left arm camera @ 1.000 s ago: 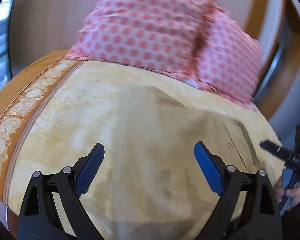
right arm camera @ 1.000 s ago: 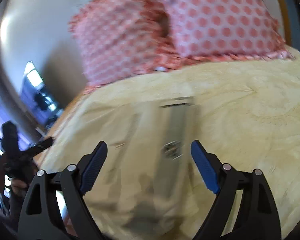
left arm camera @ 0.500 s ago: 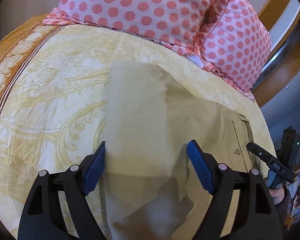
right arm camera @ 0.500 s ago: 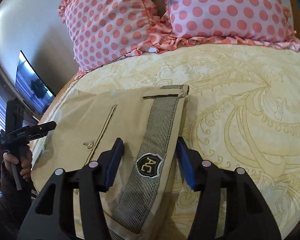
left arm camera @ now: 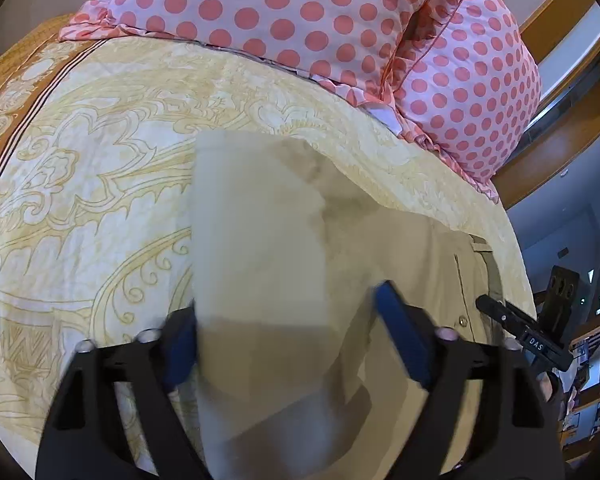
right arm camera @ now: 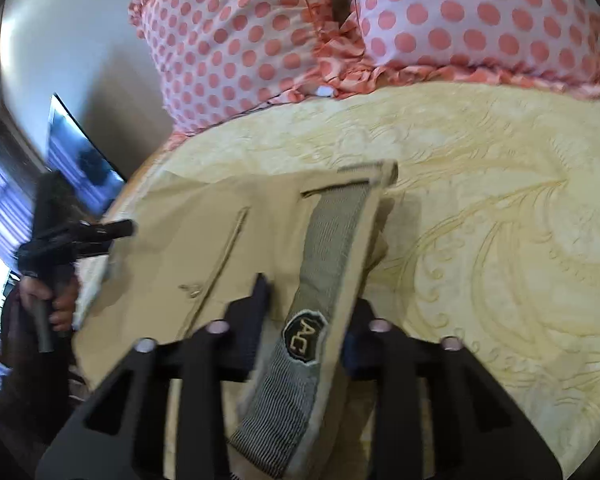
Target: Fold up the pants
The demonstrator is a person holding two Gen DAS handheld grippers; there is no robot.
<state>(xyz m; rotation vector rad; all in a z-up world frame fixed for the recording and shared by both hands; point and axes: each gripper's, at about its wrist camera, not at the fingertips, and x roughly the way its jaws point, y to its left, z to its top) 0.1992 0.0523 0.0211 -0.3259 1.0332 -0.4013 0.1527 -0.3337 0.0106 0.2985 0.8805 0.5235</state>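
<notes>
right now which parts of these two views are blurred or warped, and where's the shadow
Left wrist view: the left gripper fingers are motion-smeared while the pillows stay crisp; a soft shadow sits on the pants beside the raised fold; fisheye bows the bedspread. Right wrist view: the whole frame is slightly smeared, most at the right gripper and the left edge; the waistband casts a shadow rightward.

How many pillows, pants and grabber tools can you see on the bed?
Polka-dot pillows: 2, left pillow and right pillow
Beige pants: 1
Grippers: 2, left gripper and right gripper, both around the pants
Patterned bedspread: 1
Total: 6
</notes>
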